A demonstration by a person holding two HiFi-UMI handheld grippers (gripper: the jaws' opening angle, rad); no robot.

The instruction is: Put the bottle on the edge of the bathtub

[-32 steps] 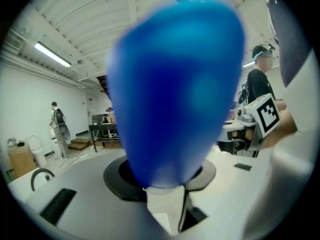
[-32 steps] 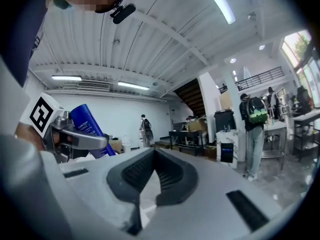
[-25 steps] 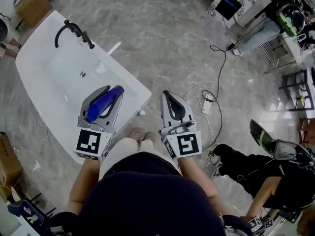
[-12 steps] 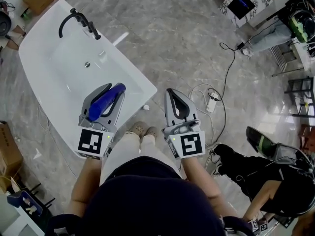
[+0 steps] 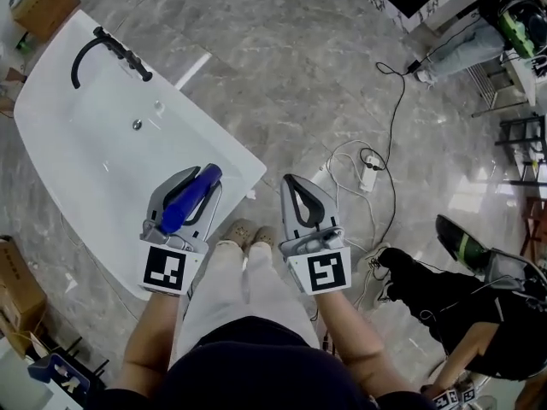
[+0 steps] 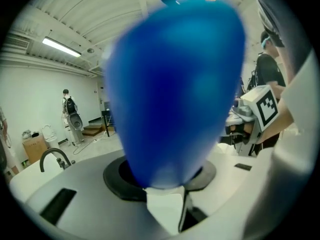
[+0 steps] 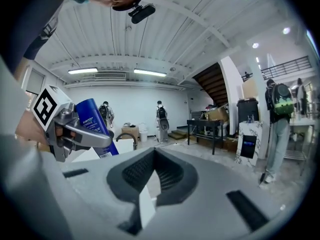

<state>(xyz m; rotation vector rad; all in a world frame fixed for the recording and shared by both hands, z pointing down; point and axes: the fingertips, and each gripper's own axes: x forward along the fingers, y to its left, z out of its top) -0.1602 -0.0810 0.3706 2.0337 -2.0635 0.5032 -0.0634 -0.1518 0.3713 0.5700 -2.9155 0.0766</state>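
The left tongs [image 5: 205,178] were pinching a smooth, shiny blue bottle [image 5: 184,203], with one grey jaw on each side of it. The bottle was long and round, and its far end stuck out a little past the tips. It was up in the air over the near end of the bathtub [image 5: 85,186], not resting on the edge. The bathtub was white, smooth and glossy, with rounded corners. A thin, curved black tap [image 5: 102,45] stood at the end far ahead of the left tongs, and a small round drain [image 5: 137,125] sat in the bottom. The right tongs [image 5: 291,182], just to the right of the left ones, were pressed together at the tips and held nothing. Their dark, ribbed pads left a drop-shaped gap behind the tips. Each pair of tongs had a white cube with black squares at its back. The floor [image 5: 282,75] ahead of both tongs was grey, shiny stone with pale streaks. A white cord [image 5: 359,165] lay in loops on it to the right of the right tongs. In the left gripper view the bottle was a big blue blur that hid most of the room. Its back end was hidden inside the tongs. In the right gripper view the white print on the bottle was too small to read.
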